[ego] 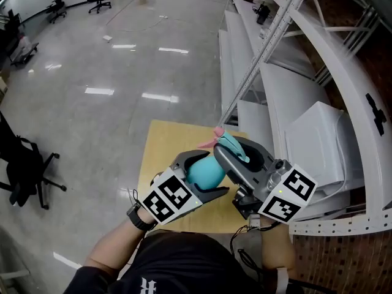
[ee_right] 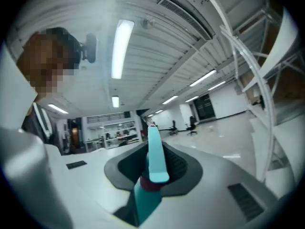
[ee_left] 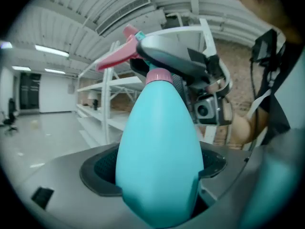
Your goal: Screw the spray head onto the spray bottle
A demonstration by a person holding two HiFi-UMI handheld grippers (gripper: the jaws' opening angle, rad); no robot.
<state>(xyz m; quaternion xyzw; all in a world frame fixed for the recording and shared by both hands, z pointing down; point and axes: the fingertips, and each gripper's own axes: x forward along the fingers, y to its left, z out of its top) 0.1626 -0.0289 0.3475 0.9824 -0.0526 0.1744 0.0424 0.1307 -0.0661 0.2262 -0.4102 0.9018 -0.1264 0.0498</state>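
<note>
Teal spray head upright, tight between the right tongs.

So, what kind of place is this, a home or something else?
Probably a large office-like lab or workshop hall, not a home: a wide polished grey floor, rolling office chairs standing about, and white metal shelving against a brick wall.

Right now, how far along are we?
Done: the head sits on the bottle, pink collar at its neck. In hand: left gripper clamps the bottle, right gripper grips the head. Left: twisting tight; how far the collar is threaded, I can't tell.
</note>
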